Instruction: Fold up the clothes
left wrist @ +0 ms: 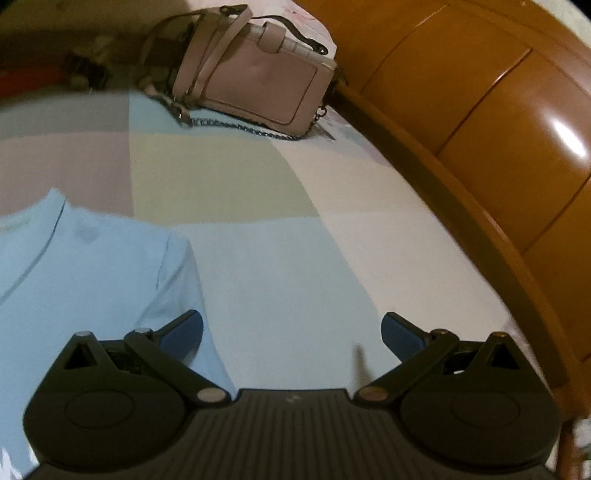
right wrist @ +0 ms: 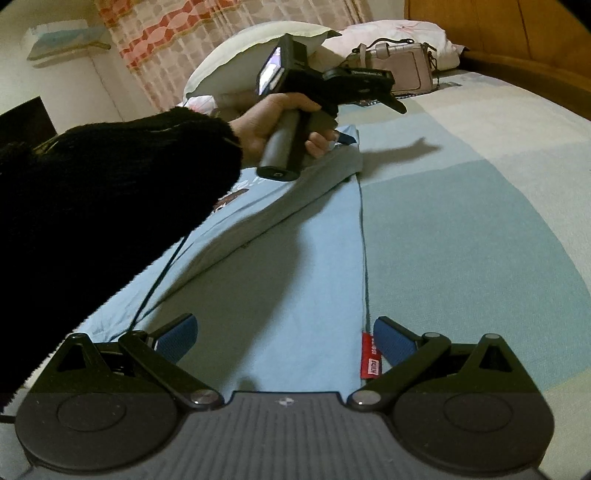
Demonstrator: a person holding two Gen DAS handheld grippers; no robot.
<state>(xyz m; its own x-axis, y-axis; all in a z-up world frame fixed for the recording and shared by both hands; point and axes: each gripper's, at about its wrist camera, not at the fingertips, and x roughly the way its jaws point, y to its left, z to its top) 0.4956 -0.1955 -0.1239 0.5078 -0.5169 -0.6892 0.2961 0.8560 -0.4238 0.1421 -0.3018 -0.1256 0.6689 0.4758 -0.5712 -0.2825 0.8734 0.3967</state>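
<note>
Blue shirt [right wrist: 295,295], red tag [right wrist: 368,356], lettering perhaps illegible

You see a light blue T-shirt [right wrist: 295,295] with a small red tag [right wrist: 368,357] on pastel checked bedding [right wrist: 480,221]. Far away lies a dusty pink bag [left wrist: 255,81]. Your sleeve [right wrist: 110,206] is black.

One light-blue T-shirt [right wrist: 288,295] on bed, one red label [right wrist: 368,360] at its hem. One pink handbag [left wrist: 255,88]. Two pillows: one cream [right wrist: 255,48], one pink [right wrist: 399,31]. Two grippers: left [left wrist: 291,334], right [right wrist: 285,338]. One hand [right wrist: 273,122] visible, one black sleeve [right wrist: 110,192].
</note>
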